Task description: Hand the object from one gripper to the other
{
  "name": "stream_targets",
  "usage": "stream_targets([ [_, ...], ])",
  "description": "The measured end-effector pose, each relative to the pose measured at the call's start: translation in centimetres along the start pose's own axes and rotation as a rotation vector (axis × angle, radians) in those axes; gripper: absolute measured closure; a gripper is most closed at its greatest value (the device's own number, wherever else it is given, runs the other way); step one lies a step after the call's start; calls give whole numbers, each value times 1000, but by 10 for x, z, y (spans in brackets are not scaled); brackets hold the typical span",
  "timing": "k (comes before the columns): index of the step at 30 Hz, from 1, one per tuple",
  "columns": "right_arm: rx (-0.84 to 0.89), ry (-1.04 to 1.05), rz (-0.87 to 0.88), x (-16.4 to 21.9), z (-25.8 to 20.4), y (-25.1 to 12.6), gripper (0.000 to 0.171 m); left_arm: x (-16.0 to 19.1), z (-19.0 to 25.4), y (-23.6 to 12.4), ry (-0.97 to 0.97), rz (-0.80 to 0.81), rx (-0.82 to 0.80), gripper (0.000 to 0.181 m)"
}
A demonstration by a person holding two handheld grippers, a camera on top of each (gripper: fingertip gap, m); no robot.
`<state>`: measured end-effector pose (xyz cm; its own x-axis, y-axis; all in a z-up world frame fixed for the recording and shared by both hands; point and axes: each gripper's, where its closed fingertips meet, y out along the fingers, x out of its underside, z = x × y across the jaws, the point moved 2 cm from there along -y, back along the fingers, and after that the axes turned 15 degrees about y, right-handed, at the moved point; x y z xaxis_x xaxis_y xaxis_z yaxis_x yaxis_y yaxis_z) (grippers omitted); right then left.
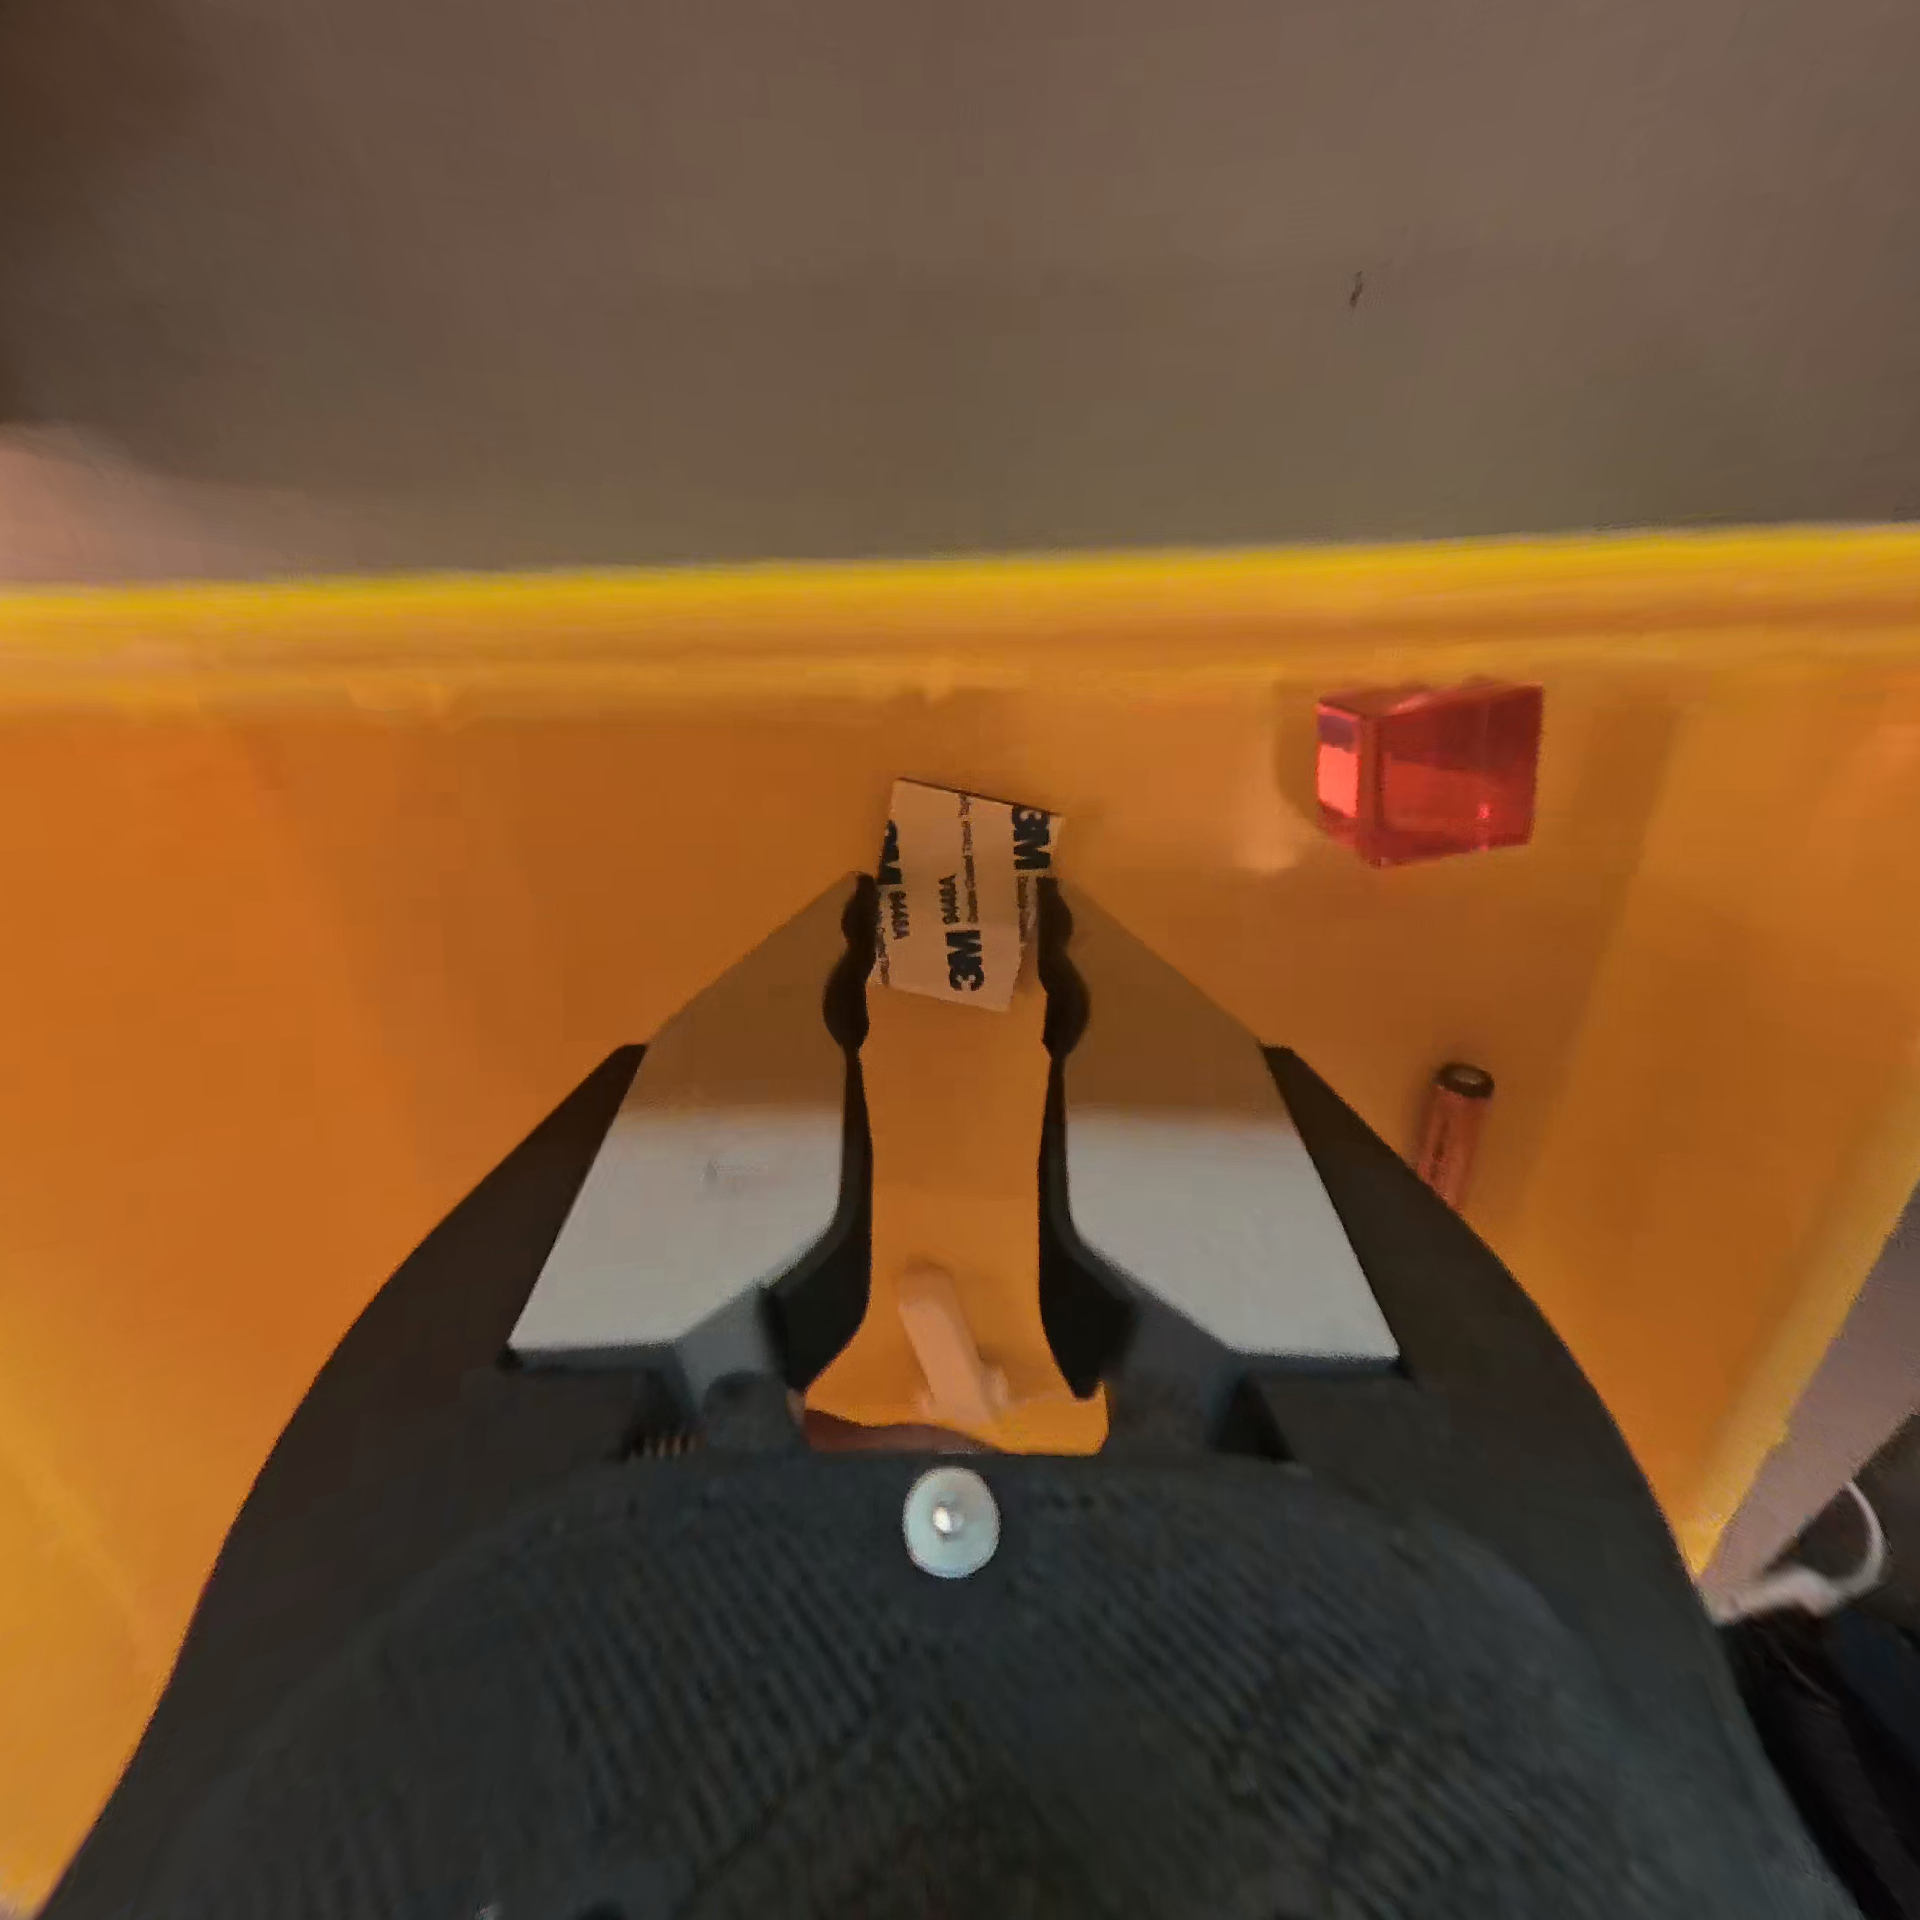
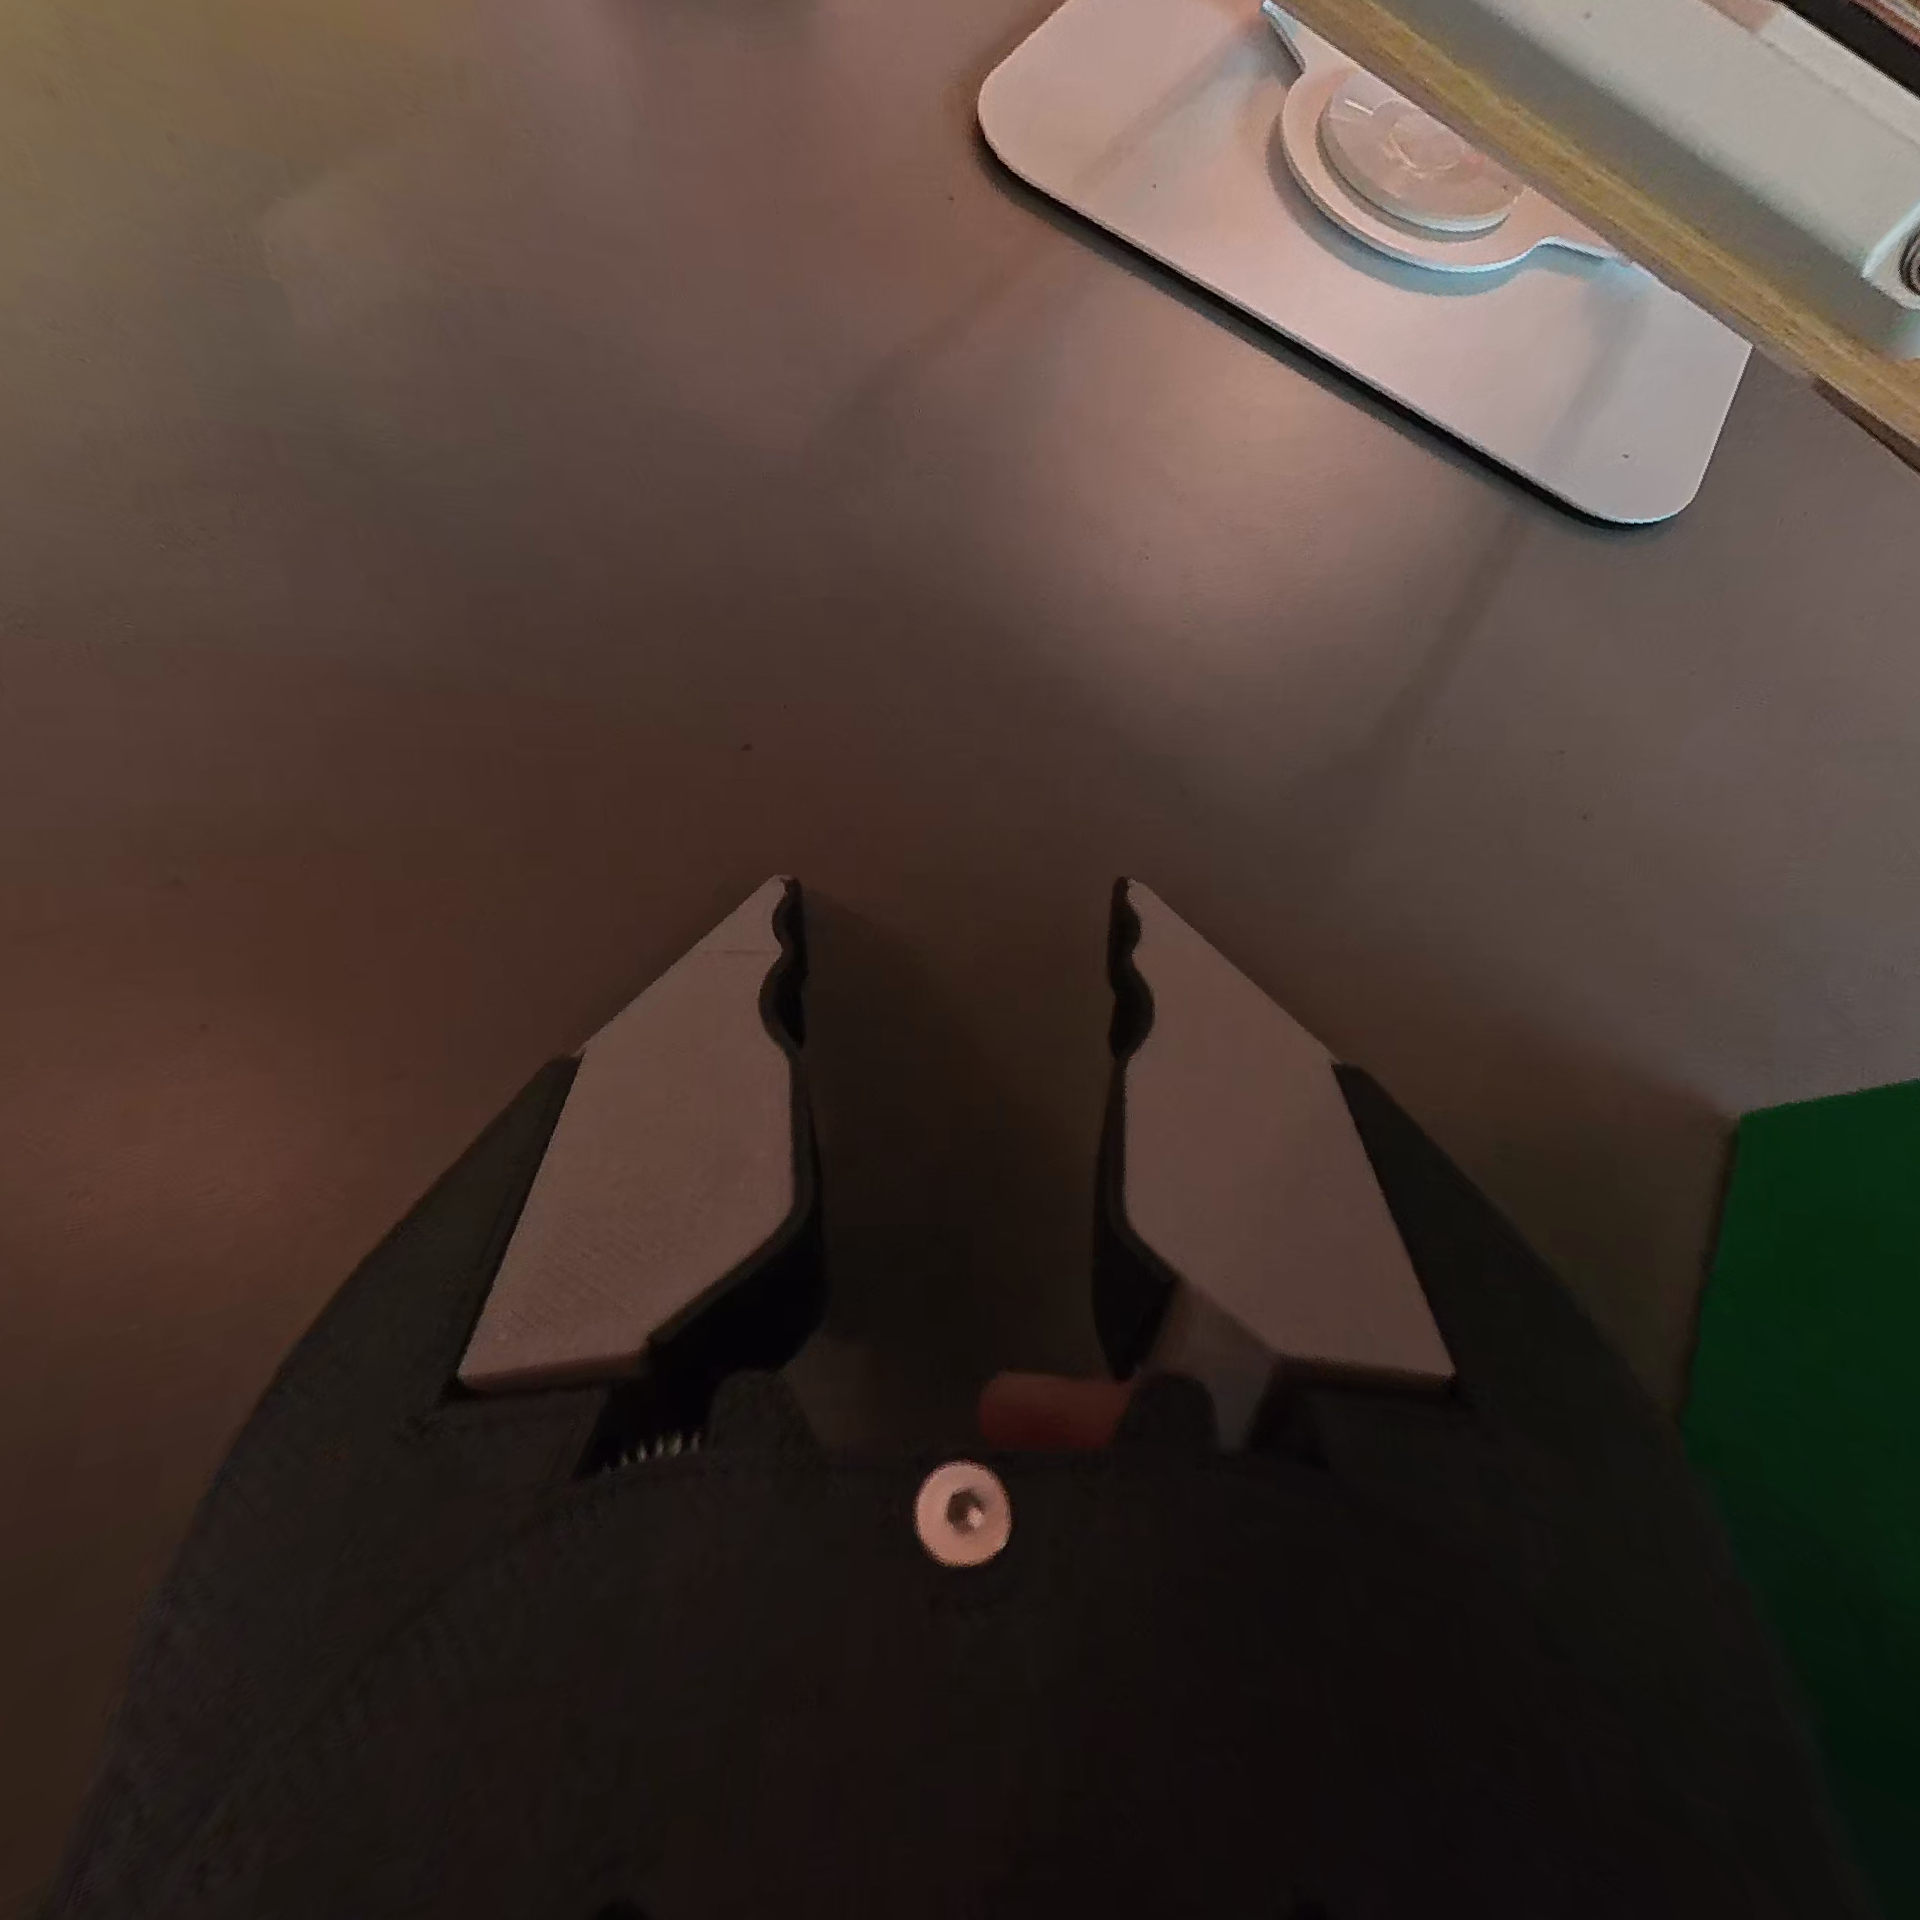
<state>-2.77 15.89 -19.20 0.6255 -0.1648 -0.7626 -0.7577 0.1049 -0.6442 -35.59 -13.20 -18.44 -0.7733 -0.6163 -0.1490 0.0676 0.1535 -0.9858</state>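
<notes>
The object, a small white adhesive pad (image 1: 961,904) w/ printed backing, sat tilted between the tips of the left gripper (image 1: 956,914), over the floor of a yellow bin (image 1: 416,935). The jaws were drawn in against both its edges; it looked pinched, though motion blur made it hard to say if it was lifted clear of the bin or resting on it. Nearby in the bin: a red translucent cube (image 1: 1429,774) toward the far wall on the right, an orange battery (image 1: 1449,1132) by the right wall, and a pale plastic piece (image 1: 940,1351) low between the fingers.

The right gripper (image 2: 956,935) hung w/ jaws apart and nothing between them, above a grey table (image 2: 520,520), near a white stand base (image 2: 1299,343) and a green block (image 2: 1818,1455).

Step in hand, probably: pickup by the left, handover not yet begun. Next calls for raising the pad out of the bin, bringing the two grippers together, and giving the right a free edge to close on before the left lets go.
</notes>
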Motion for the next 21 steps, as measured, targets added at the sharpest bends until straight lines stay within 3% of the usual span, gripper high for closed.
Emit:
stream_targets([
  [3,-10,-15,6,1,-4,-2,120,6,-4,-32,-31,57,-169,153],
  [7,-29,-19,31,-1,-10,-5,119,0,-16,-118,-36,171,-561,153],
  [11,-217,-5,84,-9,-39,-14,127,-71,-2,-212,7,539,-880,152],
  [15,-546,8,178,-24,-83,-40,126,-177,41,-228,122,921,-855,153],
  [18,-822,58,184,-27,-107,-65,129,-250,66,-213,130,1245,-749,153],
  [21,-1036,55,235,-32,-115,-96,129,-311,86,-182,116,1575,-538,153],
])
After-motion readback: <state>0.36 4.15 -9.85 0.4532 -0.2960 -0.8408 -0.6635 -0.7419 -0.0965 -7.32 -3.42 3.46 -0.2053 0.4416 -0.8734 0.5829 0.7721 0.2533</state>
